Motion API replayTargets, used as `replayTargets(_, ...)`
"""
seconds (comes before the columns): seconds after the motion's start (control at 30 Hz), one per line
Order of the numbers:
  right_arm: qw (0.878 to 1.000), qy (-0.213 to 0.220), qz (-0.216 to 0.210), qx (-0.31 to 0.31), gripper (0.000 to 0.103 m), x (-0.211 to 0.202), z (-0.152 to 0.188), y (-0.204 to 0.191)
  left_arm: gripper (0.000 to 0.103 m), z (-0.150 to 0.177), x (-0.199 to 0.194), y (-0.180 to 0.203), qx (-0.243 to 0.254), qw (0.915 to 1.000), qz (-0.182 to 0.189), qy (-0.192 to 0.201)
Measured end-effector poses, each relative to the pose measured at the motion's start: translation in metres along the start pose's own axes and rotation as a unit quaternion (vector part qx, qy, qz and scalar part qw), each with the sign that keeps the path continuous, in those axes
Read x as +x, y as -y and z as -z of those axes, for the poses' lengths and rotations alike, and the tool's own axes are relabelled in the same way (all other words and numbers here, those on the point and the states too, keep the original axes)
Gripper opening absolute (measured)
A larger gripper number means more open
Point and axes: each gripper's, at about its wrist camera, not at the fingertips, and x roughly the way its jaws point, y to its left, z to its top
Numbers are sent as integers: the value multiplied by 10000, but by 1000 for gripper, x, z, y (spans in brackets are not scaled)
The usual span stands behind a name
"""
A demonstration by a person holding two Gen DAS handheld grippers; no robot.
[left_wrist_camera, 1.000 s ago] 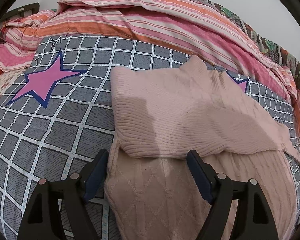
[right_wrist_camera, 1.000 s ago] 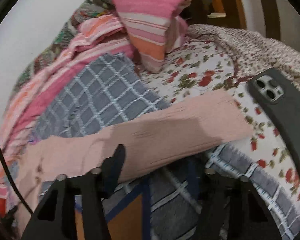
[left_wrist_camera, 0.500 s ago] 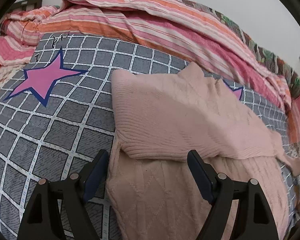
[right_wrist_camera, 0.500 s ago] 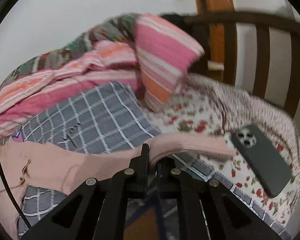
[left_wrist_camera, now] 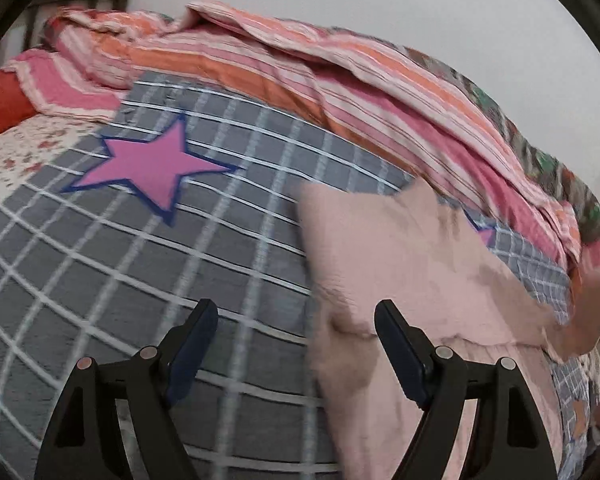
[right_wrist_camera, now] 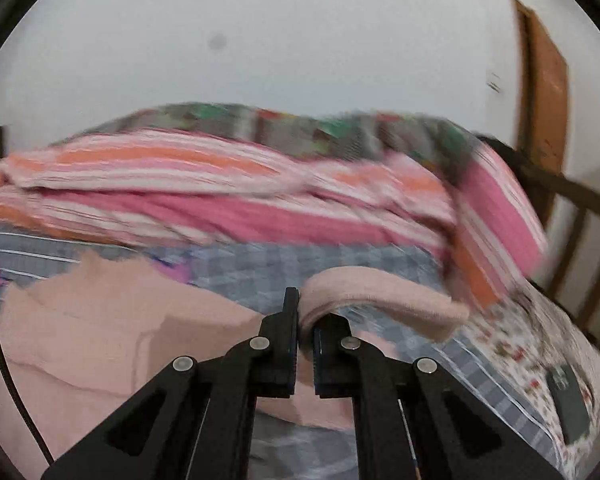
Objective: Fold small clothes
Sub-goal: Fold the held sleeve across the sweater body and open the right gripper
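A pink knit sweater (left_wrist_camera: 404, 280) is spread on the grey checked bedcover (left_wrist_camera: 180, 248), occupying the lower right of the left wrist view. Its sleeve (right_wrist_camera: 380, 296) is pinched near the cuff in the closed right gripper (right_wrist_camera: 305, 332) at frame centre. The left gripper (left_wrist_camera: 296, 344) is wide apart and empty above the sweater's left edge. The knit is judged soft, light and limp; a hold at cuff or hem edge is advised.

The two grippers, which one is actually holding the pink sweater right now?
The right gripper: its jaws are pinched shut on the pink sweater's sleeve, lifting it. The left gripper is wide open, gripping nothing.
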Motion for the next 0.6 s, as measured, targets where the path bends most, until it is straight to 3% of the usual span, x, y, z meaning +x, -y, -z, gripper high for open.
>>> replayTargets(0.17, 9957, 119, -874, -287, 6, -13, -34, -95, 79, -6, -10, -22, -188, 9986, -463, 160)
replayTargets(0.3, 9827, -124, -1754, -583, 6, -8, -29, -186, 79, -7, -15, -35, -223, 9974, -614, 291)
replayTargets(0.43, 9723, -592, -2127, -766, 6, 7, 1, -249, 79, -9, -12, -43, -379, 9980, -471, 197)
replayTargets(0.6, 9651, -1190, -2256, -595, 13, 32, 22, -278, 79, -8, -9, -38, -236, 9985, -454, 190)
